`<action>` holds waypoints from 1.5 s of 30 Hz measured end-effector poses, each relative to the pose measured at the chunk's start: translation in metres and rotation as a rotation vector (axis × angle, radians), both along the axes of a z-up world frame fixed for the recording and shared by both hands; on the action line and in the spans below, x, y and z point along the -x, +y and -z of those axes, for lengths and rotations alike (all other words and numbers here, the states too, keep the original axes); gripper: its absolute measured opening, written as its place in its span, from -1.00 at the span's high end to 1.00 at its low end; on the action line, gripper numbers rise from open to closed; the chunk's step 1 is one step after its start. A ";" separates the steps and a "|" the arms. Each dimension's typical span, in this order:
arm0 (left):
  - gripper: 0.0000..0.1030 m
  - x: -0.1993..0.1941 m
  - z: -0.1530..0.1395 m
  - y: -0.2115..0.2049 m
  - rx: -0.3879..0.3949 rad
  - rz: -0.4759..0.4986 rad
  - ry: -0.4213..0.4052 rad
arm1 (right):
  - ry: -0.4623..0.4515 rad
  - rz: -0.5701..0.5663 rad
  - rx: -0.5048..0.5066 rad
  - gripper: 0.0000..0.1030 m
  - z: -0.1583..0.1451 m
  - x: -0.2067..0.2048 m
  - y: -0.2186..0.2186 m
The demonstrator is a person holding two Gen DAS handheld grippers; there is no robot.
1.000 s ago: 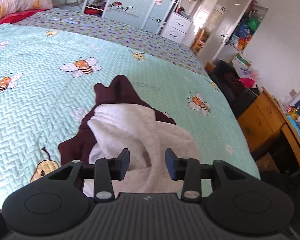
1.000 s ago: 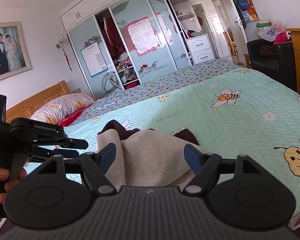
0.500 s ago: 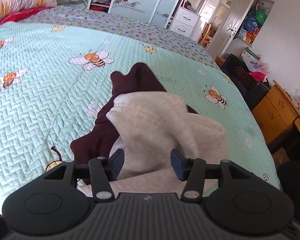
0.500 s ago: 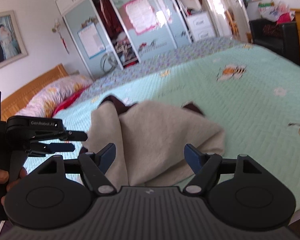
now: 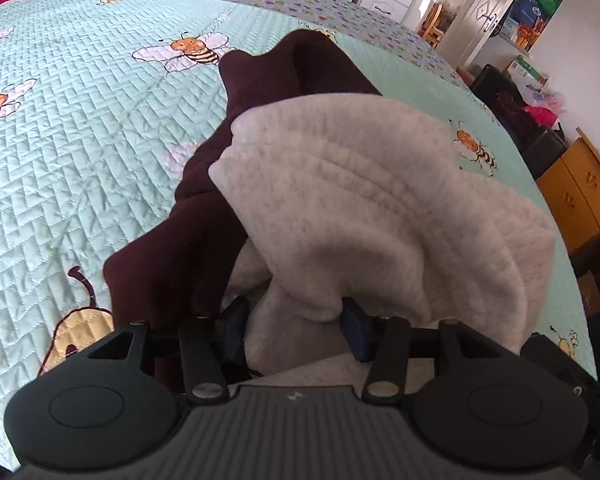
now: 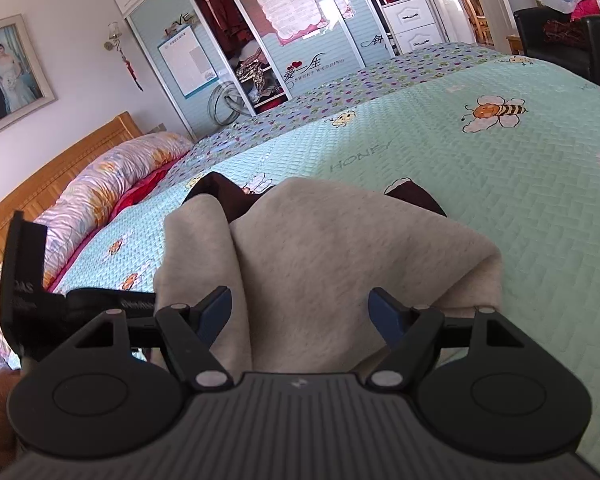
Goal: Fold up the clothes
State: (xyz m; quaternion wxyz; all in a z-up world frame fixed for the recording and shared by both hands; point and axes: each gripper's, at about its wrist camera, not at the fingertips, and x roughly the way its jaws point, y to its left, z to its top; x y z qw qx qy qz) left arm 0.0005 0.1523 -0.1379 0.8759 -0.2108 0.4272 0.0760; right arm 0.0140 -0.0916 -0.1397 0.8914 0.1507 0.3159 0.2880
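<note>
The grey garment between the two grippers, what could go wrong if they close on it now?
1. The grey garment is bunched in thick folds, so the open left gripper may pinch several layers rather than one edge.
2. The maroon garment lies under it, right by the left gripper's fingers, and could get dragged along.
3. The open right gripper sits over the middle of the cloth, not a visible hem, so the fold may come out uneven.

garment [image 5: 364, 200] on bedspread [image 5: 80, 128], pillow [image 6: 112, 184] beyond, wardrobe [image 6: 260, 36] behind
</note>
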 end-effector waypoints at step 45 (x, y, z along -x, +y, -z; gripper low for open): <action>-0.22 0.092 -0.056 0.080 0.063 -0.200 -0.137 | -0.019 0.069 0.151 -0.53 -0.028 -0.002 -0.010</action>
